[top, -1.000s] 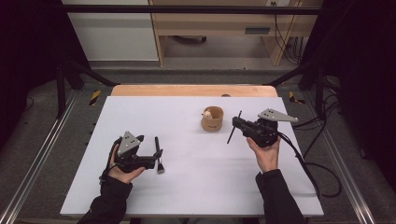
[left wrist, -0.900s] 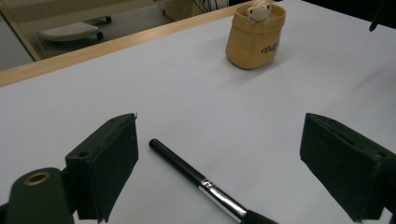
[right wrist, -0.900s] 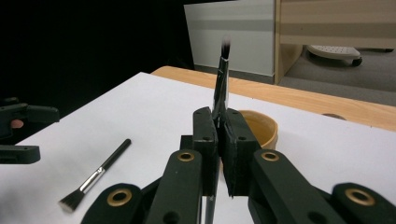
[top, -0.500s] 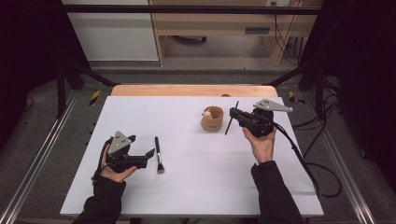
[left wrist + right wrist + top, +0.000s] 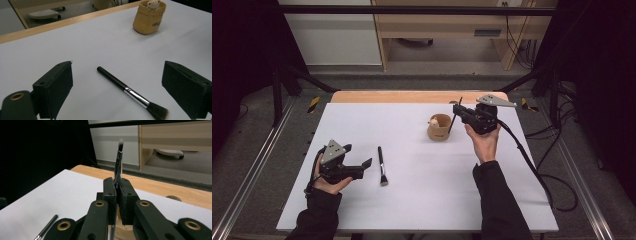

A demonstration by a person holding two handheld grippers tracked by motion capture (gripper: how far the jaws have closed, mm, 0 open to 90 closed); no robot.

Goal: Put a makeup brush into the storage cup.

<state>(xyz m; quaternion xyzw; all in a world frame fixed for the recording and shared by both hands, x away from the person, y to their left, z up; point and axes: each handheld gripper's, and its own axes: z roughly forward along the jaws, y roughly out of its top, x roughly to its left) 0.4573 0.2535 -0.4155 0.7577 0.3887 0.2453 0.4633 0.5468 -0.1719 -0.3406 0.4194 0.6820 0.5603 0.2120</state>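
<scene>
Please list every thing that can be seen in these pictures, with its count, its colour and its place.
white table top: 1, white, with a wooden strip along its far edge.
holder cup: 1, tan, upright on the far right part of the table, with a small pale figure at its rim.
large brush: 1, black handle, silver ferrule, dark bristles; flat on the table, between the open jaws in the left gripper view.
thin brush: 1, dark, with a pale tip pointing up; clamped in the right gripper beside the cup.
desk: 1, light wood, behind the table.
left gripper: 1, black, open, near left of the table.
right gripper: 1, black, shut on the thin brush.
</scene>
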